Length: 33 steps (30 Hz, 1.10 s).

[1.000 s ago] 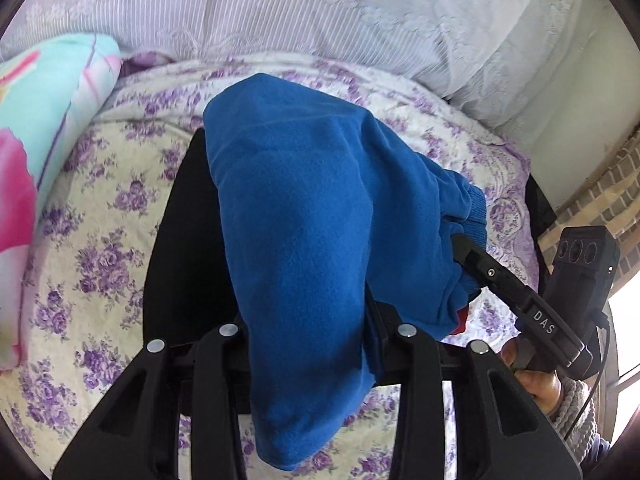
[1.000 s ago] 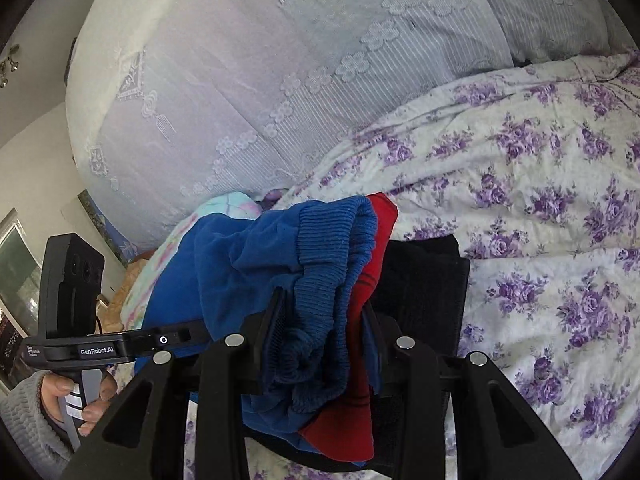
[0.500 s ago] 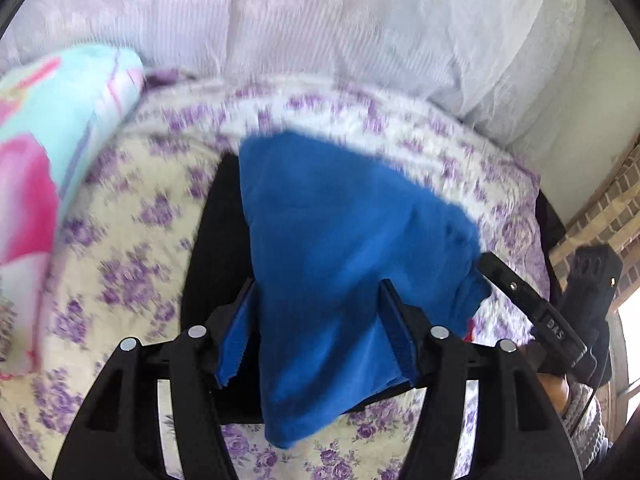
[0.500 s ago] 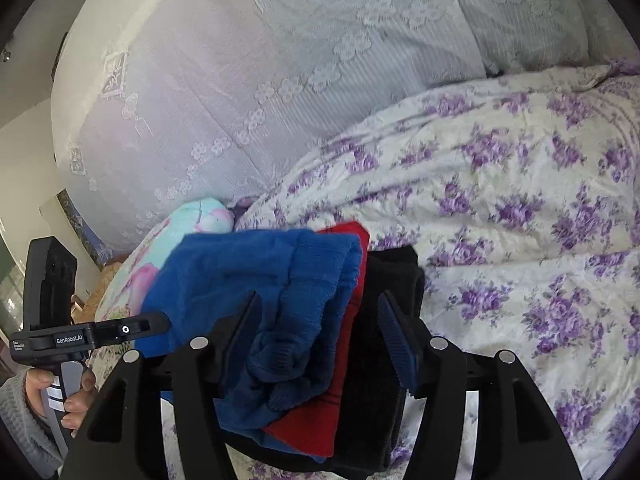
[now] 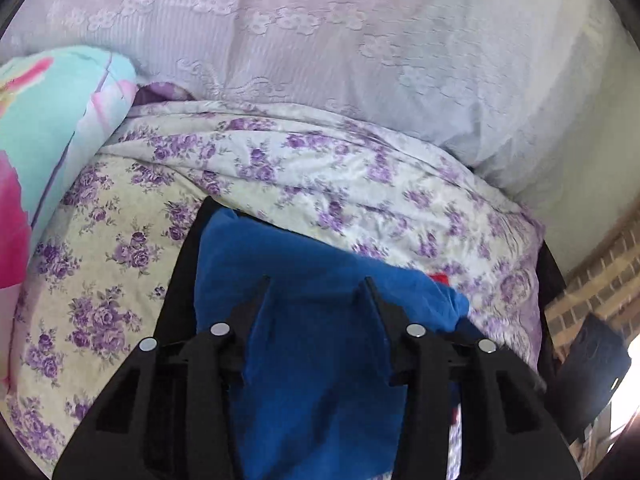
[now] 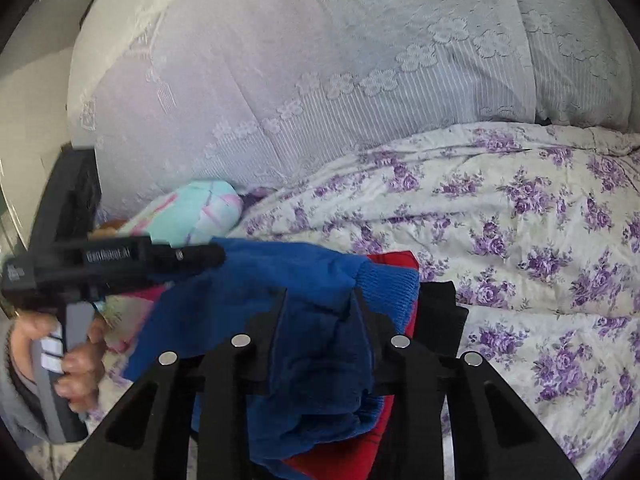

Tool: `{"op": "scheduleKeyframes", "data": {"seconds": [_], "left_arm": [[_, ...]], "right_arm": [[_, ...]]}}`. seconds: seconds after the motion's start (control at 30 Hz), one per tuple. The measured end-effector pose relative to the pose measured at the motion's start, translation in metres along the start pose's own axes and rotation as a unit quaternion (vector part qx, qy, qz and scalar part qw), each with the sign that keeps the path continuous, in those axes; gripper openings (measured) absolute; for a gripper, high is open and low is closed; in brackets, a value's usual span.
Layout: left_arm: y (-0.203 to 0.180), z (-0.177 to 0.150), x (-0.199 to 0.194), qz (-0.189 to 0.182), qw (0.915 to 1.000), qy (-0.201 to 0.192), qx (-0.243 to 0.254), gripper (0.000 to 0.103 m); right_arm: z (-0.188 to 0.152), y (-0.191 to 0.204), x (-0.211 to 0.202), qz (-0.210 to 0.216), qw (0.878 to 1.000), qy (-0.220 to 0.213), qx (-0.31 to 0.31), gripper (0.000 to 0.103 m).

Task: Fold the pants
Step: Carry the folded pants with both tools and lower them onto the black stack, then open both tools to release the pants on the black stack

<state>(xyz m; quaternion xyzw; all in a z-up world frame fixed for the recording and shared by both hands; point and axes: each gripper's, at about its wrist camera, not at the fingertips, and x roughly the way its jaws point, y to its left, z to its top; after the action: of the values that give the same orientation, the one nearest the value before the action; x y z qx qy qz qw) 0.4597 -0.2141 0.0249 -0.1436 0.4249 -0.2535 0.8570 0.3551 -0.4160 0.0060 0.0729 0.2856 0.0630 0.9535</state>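
The blue fleece pants [image 5: 312,280] lie bunched on the bed, resting on top of a black garment [image 5: 182,276] that shows along their left edge and a red garment [image 6: 394,264] that peeks out beneath the cuff end. Fabric is thick, matte, bright royal blue, folded over on itself into a rounded mound, not flat. From the right wrist view, the ribbed knit cuff [image 6: 388,284] sits at the right end of the bundle, its edge curled. The near end of the pants [image 6: 320,360] hangs in loose folds, darker in shadow.
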Motion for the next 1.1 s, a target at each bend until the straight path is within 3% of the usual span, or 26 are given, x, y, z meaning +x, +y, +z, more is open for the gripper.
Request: {"op": "scheduleKeyframes", "data": {"seconds": [0.07,0.27,0.4,0.47,0.6,0.73,0.83,0.9,1.1], "left_arm": [[0.013,0.003,0.015,0.009,0.9998,0.003,-0.020,0.026],[0.013,-0.006,0.042,0.072,0.9969,-0.007,0.031,0.028],[0.022,0.003,0.046,0.060,0.9981,0.010,0.000,0.028],[0.020,0.006,0.038,0.051,0.9986,0.011,-0.011,0.027],[0.007,0.008,0.014,0.041,0.9991,0.007,0.005,0.029],[-0.007,0.003,-0.006,0.057,0.9979,0.000,0.033,0.029],[-0.017,-0.007,-0.025,0.081,0.9949,-0.008,0.060,0.039],[-0.022,-0.017,-0.035,0.098,0.9924,-0.012,0.073,0.054],[-0.036,-0.051,-0.065,0.145,0.9844,-0.002,0.100,0.060]], "right_arm": [[-0.004,0.000,0.009,-0.012,1.000,0.001,-0.008,0.028],[-0.008,0.002,0.028,-0.021,0.999,0.019,-0.023,0.029],[-0.003,0.010,0.030,-0.033,0.998,0.030,-0.041,0.031],[0.002,0.014,0.024,-0.028,0.998,0.032,-0.048,0.038],[0.009,0.013,0.001,-0.016,1.000,0.009,-0.025,0.043],[0.014,0.014,-0.016,-0.019,1.000,0.011,-0.009,0.044],[0.013,0.013,-0.031,-0.023,1.000,0.011,0.011,0.050],[0.010,0.011,-0.044,-0.024,0.999,0.007,0.029,0.055],[0.000,0.014,-0.082,-0.026,0.998,0.009,0.060,0.057]]}}
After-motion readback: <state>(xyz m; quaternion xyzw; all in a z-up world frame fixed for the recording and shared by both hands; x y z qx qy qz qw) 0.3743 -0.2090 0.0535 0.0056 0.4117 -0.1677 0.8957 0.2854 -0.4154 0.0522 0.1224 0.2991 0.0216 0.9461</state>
